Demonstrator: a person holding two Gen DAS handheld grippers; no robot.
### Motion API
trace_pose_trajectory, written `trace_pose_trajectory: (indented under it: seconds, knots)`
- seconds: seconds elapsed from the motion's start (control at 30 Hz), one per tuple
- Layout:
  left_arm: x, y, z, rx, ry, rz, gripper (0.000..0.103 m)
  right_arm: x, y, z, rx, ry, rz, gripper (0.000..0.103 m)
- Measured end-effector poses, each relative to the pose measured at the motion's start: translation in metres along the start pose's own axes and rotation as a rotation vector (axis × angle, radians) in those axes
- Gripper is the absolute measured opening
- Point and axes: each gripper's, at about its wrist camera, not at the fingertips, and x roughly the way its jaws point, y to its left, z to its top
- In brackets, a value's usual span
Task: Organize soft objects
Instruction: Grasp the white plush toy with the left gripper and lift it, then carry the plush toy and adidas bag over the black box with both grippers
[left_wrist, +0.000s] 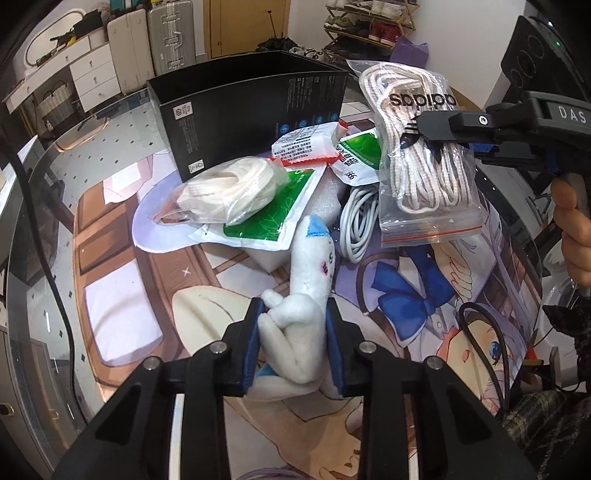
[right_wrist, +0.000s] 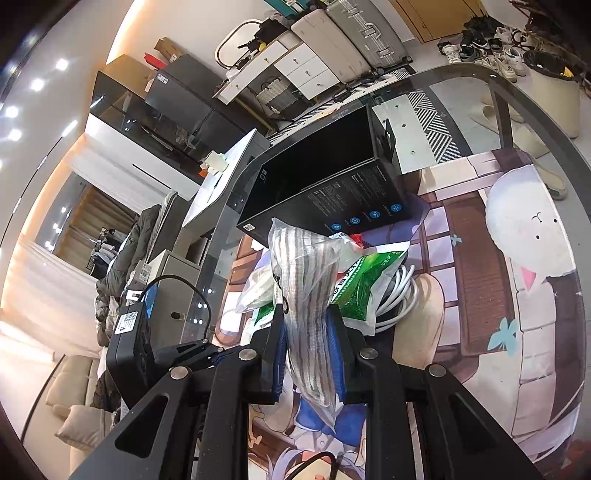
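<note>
My left gripper (left_wrist: 293, 314) is shut on a white plush toy (left_wrist: 306, 295) with a blue tip, held just above the printed mat. My right gripper (right_wrist: 306, 325) is shut on a clear zip bag of white laces (right_wrist: 306, 295); the left wrist view shows that laces bag (left_wrist: 424, 166) hanging in the air at the upper right, pinched by the right gripper (left_wrist: 417, 129). An open black box (left_wrist: 251, 107) stands behind the pile. The pile holds a second bag of cream laces (left_wrist: 232, 192), green-and-white pouches (left_wrist: 273, 214) and a coiled white cable (left_wrist: 360, 221).
The glass table carries a printed cartoon mat (left_wrist: 129, 295) with its round edge at the left. In the right wrist view the black box (right_wrist: 332, 184) lies ahead, with the green pouch (right_wrist: 362, 284) and cable (right_wrist: 399, 295) under the bag. A person's hand (left_wrist: 572, 221) grips the right handle.
</note>
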Motion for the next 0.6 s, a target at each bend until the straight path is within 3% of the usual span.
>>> trace_pose_trajectory:
  seconds: [0.4, 0.6]
  knots:
    - [-0.035, -0.012, -0.017, -0.065, -0.042, 0.031, 0.028, -0.007, -0.001, -0.004, -0.037, 0.03, -0.073, 0.02]
    - [-0.058, -0.014, -0.013, -0.081, -0.063, 0.059, 0.028, -0.011, 0.003, -0.003, -0.105, 0.062, -0.157, 0.02]
